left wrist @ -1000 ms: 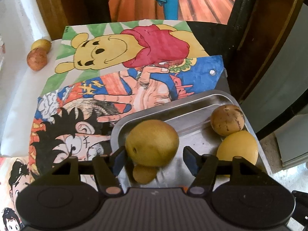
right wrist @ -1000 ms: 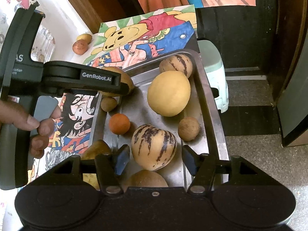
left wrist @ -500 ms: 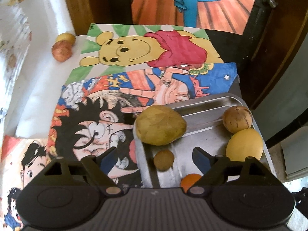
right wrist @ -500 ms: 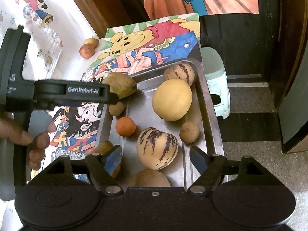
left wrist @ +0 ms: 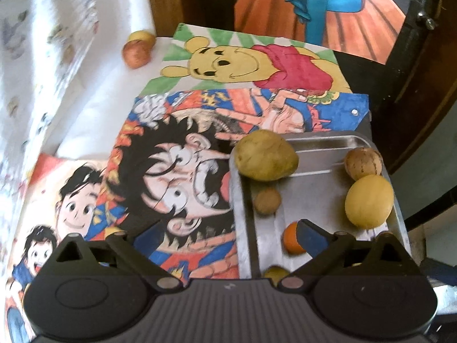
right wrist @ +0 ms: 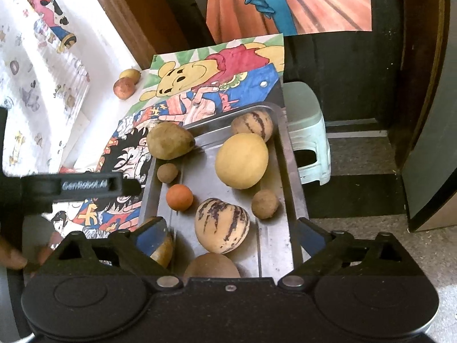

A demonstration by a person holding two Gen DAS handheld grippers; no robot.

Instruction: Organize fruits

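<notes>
A steel tray (right wrist: 288, 165) holds several fruits. A green-brown mango (right wrist: 170, 140) (left wrist: 265, 155) rests on its far left corner. A large yellow fruit (right wrist: 242, 164), two striped melons (right wrist: 222, 224) (right wrist: 252, 124), an orange (right wrist: 179, 197) and small brown fruits (right wrist: 265, 203) lie inside. My left gripper (left wrist: 225, 235) is open and empty, pulled back left of the tray. My right gripper (right wrist: 228, 235) is open above the near striped melon.
Two small fruits (left wrist: 136, 53) lie at the far left on white cloth. Cartoon drawings (left wrist: 228, 65) cover the table. A pale green stool (right wrist: 307, 131) stands right of the table. The left gripper's body (right wrist: 85, 185) shows in the right wrist view.
My left gripper let go of the mango on the tray's far left corner, opened wide and drew back to the left. My right gripper opened wider.
</notes>
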